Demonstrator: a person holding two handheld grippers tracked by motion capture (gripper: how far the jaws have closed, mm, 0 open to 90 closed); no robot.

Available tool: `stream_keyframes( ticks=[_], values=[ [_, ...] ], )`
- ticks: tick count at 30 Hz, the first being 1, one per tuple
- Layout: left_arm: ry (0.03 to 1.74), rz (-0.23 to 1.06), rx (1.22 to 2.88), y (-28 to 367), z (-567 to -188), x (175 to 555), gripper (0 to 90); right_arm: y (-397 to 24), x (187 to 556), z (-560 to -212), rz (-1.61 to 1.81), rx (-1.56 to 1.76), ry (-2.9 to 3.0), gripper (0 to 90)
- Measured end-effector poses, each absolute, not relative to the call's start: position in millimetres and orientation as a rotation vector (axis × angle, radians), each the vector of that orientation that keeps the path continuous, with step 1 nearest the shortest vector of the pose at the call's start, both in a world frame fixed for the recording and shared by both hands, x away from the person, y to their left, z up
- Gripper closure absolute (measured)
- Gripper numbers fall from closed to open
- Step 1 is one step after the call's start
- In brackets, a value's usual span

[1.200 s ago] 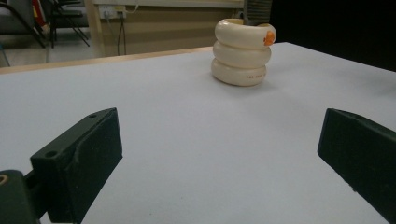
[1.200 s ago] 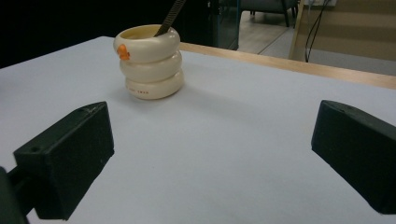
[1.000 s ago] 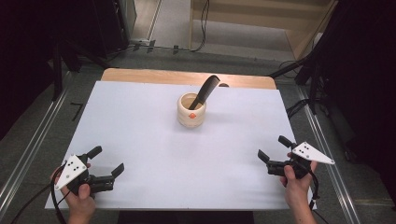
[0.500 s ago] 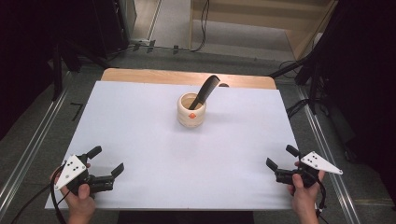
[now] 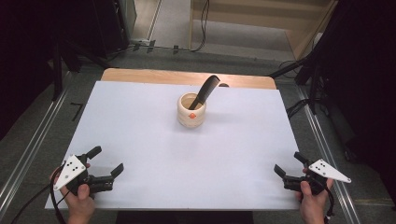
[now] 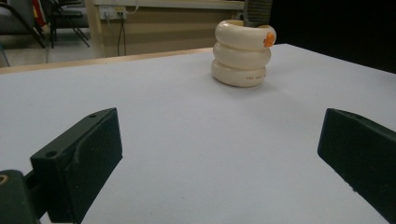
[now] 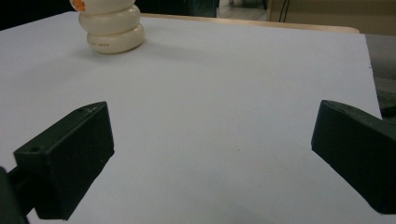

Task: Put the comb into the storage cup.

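A cream, ribbed ceramic holder [image 5: 191,111] stands upright toward the table's far edge, a flat black comb [image 5: 204,91] leaning out of it up and to the right. Well short of the holder, the left gripper [image 5: 106,164] and right gripper [image 5: 290,164] rest near the front corners, jaws spread wide and empty. Neither looks clearly nearer; the comb's tilt probably favours the right.

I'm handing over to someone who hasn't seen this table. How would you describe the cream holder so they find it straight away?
Start at the white sheet covering the table, with a strip of bare wood along its far edge. Just short of that strip, about midway across, stands a small cream holder shaped like three stacked rings. It bears an orange mark on its side, and a black comb leans out of its top.
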State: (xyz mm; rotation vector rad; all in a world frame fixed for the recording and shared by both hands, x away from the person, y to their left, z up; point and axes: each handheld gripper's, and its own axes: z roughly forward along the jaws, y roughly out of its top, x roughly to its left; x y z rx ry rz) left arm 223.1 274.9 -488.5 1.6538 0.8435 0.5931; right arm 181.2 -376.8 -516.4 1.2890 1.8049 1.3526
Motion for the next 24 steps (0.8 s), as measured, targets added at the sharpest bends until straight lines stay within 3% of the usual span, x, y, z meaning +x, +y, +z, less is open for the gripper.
stream_keyframes(
  ticks=[24],
  values=[
    [0.859,0.595,1.640,276.5,-489.1,223.7,0.0,-391.6,171.1,-521.7,1.485,1.315,1.687,0.0]
  ],
)
